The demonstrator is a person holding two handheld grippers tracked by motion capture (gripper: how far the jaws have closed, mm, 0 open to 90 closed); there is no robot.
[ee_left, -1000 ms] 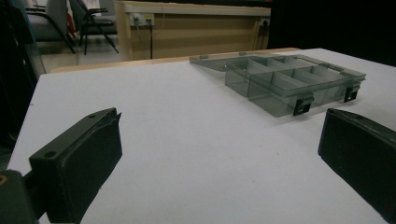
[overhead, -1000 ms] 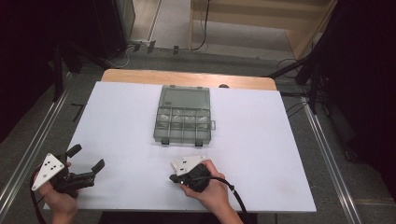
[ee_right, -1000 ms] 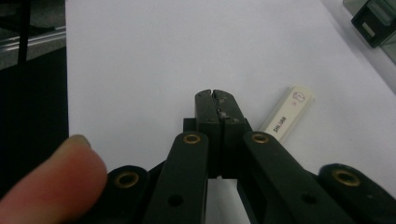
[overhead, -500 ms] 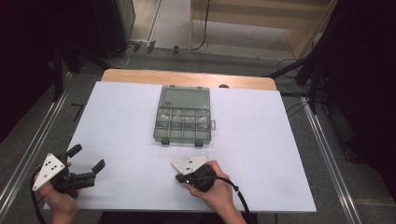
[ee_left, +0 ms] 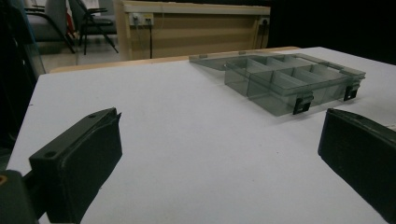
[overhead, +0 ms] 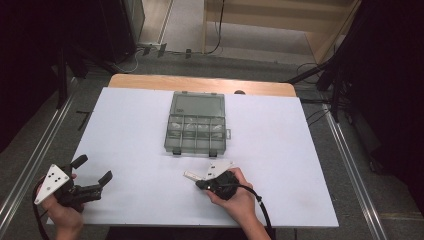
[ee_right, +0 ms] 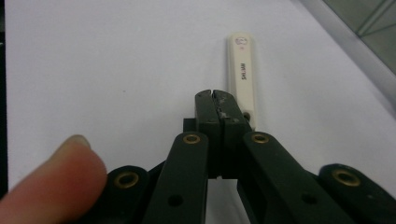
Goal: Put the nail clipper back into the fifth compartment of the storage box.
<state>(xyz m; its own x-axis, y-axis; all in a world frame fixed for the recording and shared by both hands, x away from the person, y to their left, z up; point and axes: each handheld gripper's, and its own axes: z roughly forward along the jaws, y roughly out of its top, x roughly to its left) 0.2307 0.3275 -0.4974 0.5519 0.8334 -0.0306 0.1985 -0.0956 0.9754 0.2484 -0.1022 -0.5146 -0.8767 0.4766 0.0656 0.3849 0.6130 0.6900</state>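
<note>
We read short dark lettering along the cream stick (ee_right: pixel 242 70), something like "SHI JAM", too small to be sure of; a small round red mark sits at its far end. No other writing is legible to us.

Right gripper (ee_right: pixel 213 95): in the right gripper view its fingers (ee_right: pixel 206 112) are clenched, the two tips meeting with a hairline seam between them. The cream stick lies flat on the white worktop (ee_right: pixel 93 70) just to the right of the tips, its near end passing beside and under the right-hand finger. We cannot tell whether that end is pinched or merely touched. A fingertip (ee_right: pixel 51 177) of the holding hand shows at the lower left. In the high view the right gripper (overhead: pixel 200 181) is in the right hand (overhead: pixel 235 195) near the front edge of the worktop, and the stick (overhead: pixel 192 175) reaches out past the tips.

Left gripper (overhead: pixel 95 170): fingers (ee_left: pixel 81 158) released, spread wide, holding nothing and touching nothing that we can see. In the left gripper view bare worktop lies between them.

A clear compartment box (overhead: pixel 195 128), lid laid open behind it, stands well ahead of both pairs of fingers, apart from each. From the left gripper view it (ee_left: pixel 289 79) sits beyond and towards the right-hand finger, two dark latches on its near wall.
</note>
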